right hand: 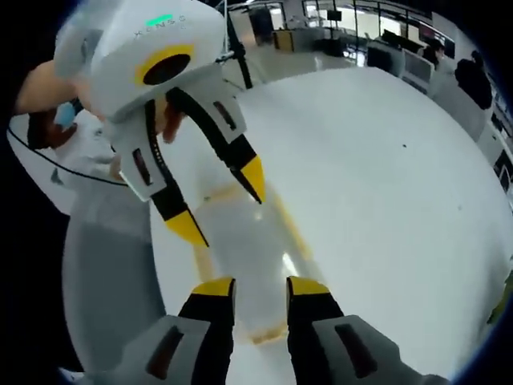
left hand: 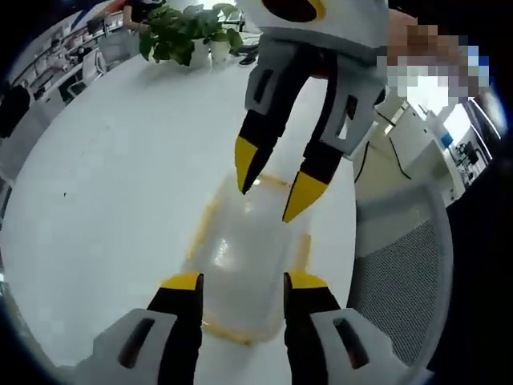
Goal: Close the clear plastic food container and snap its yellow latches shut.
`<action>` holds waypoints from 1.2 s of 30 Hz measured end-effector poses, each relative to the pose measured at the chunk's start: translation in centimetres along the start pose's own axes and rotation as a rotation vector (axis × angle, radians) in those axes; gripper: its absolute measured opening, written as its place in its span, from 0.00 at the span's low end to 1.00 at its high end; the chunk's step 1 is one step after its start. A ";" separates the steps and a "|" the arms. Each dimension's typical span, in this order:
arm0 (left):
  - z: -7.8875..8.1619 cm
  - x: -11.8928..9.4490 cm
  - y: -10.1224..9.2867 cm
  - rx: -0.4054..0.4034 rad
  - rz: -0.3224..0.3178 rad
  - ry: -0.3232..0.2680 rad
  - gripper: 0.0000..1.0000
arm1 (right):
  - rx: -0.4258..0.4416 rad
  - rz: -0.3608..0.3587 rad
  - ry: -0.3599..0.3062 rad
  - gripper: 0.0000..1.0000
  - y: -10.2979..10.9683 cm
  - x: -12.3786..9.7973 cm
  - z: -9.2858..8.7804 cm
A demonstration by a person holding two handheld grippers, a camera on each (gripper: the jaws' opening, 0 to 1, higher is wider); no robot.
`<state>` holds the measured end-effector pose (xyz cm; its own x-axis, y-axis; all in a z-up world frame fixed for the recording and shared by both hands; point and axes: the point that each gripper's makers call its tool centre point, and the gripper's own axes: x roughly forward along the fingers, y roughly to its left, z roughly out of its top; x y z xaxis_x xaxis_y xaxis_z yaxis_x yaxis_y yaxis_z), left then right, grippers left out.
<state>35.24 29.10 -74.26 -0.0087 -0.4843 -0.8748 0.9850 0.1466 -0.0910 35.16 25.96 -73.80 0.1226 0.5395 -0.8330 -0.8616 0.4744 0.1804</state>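
Observation:
The clear plastic container (left hand: 244,253) lies flat on the white table (left hand: 112,176), with yellow latches along its rim. Whether the latches are snapped down I cannot tell. My left gripper (left hand: 243,281) is open, its yellow-tipped jaws standing over one end of the container. My right gripper (left hand: 274,183) comes down from the top of the left gripper view, open, with its tips just above the opposite end. In the right gripper view the container (right hand: 248,249) runs between my right gripper (right hand: 260,287), open at the bottom, and my left gripper (right hand: 222,204), open above it.
A potted plant (left hand: 188,32) stands at the table's far side. A grey mesh chair (left hand: 401,273) sits beside the table edge close to the container, and shows again as the chair (right hand: 104,273). Office desks line the background. A person's hand (right hand: 36,88) holds the left gripper.

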 end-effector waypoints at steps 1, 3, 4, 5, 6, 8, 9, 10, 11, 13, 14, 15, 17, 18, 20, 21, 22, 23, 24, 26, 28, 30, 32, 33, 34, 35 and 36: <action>0.1 0.0 -0.1 0.001 -0.005 -0.002 0.36 | 0.001 0.000 0.000 0.18 0.0 0.1 0.1; 0.3 0.2 -0.2 0.001 -0.004 0.002 0.35 | -0.001 0.007 -0.011 0.20 0.4 0.4 0.6; 0.3 0.3 -0.2 0.008 -0.007 0.008 0.35 | 0.000 0.009 -0.011 0.20 0.4 0.6 0.7; 0.2 0.4 -0.3 0.021 -0.007 0.014 0.34 | 0.002 0.012 -0.007 0.20 0.4 0.8 0.7; 0.2 0.4 -0.3 0.033 -0.005 0.022 0.33 | 0.003 0.011 0.004 0.20 0.4 1.0 0.8; 0.1 0.5 -0.4 0.039 -0.007 0.025 0.33 | -0.005 0.014 -0.003 0.20 0.6 1.3 1.2; 0.1 0.5 -0.5 0.040 -0.011 0.023 0.33 | -0.002 0.018 -0.005 0.20 0.6 1.4 1.4; 0.1 0.6 -0.7 0.039 -0.016 0.022 0.33 | -0.002 0.018 -0.006 0.20 0.6 1.4 1.5; 0.1 0.6 -0.9 0.038 -0.019 0.027 0.33 | -0.009 0.016 -0.010 0.20 0.6 1.5 1.7; 0.2 0.8 -1.1 0.053 -0.018 0.029 0.33 | -0.014 0.016 -0.007 0.20 0.5 1.6 1.8; 0.1 0.9 -1.0 0.062 -0.014 0.034 0.32 | -0.016 0.015 -0.006 0.20 0.4 1.6 1.8; 0.1 1.0 -0.9 0.103 -0.002 0.035 0.32 | -0.015 0.013 -0.002 0.21 0.3 1.7 1.7; -0.2 1.2 -1.2 0.108 -0.009 0.055 0.32 | -0.013 0.011 0.003 0.21 0.1 1.7 1.6; -0.3 1.3 -1.4 0.107 -0.015 0.059 0.32 | -0.013 0.010 0.002 0.21 0.0 1.7 1.6; -0.6 1.6 -1.7 0.117 -0.022 0.073 0.32 | -0.006 0.003 0.000 0.21 -0.4 1.7 1.7; -0.9 1.6 -1.7 0.131 -0.016 0.087 0.32 | 0.000 0.003 0.003 0.20 -0.5 1.7 1.6; -1.1 1.5 -1.3 0.175 0.005 0.108 0.32 | 0.008 0.008 0.008 0.19 -0.5 1.8 1.5; -1.2 1.6 -1.2 0.223 0.016 0.115 0.33 | 0.007 0.008 0.007 0.19 -0.6 1.8 1.5; -1.4 1.7 -1.6 0.219 0.011 0.116 0.33 | 0.005 0.002 0.009 0.19 -0.9 1.9 1.5; -1.1 1.5 -1.5 0.198 0.011 0.101 0.33 | 0.005 -0.013 0.013 0.20 -1.4 2.0 1.4; -1.1 1.5 -1.5 0.200 0.013 0.102 0.33 | 0.010 -0.040 0.004 0.23 -2.2 2.0 1.6; -1.1 1.5 -1.6 0.192 0.023 0.111 0.37 | 0.041 -0.058 -0.005 0.27 -2.8 2.1 1.9; -1.2 1.5 -1.9 0.203 0.015 0.115 0.43 | 0.067 -0.051 -0.018 0.29 -3.0 2.5 2.1; -1.2 1.5 -1.9 0.216 0.022 0.116 0.46 | 0.065 -0.049 -0.015 0.30 -3.1 2.8 2.0; -1.1 1.5 -1.5 0.202 0.048 0.121 0.56 | 0.072 -0.052 0.004 0.32 -3.2 3.2 1.6; -1.2 1.6 -1.5 0.203 0.054 0.126 0.63 | 0.080 -0.053 0.035 0.35 -3.3 3.4 1.1; -1.3 1.7 -1.6 0.205 0.046 0.130 0.68 | 0.084 -0.044 0.057 0.37 -3.1 3.5 0.7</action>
<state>33.40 29.20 -76.22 0.0277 -0.3642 -0.9309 0.9991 -0.0190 0.0372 38.60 26.87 -76.96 0.1289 0.4776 -0.8691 -0.8116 0.5544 0.1843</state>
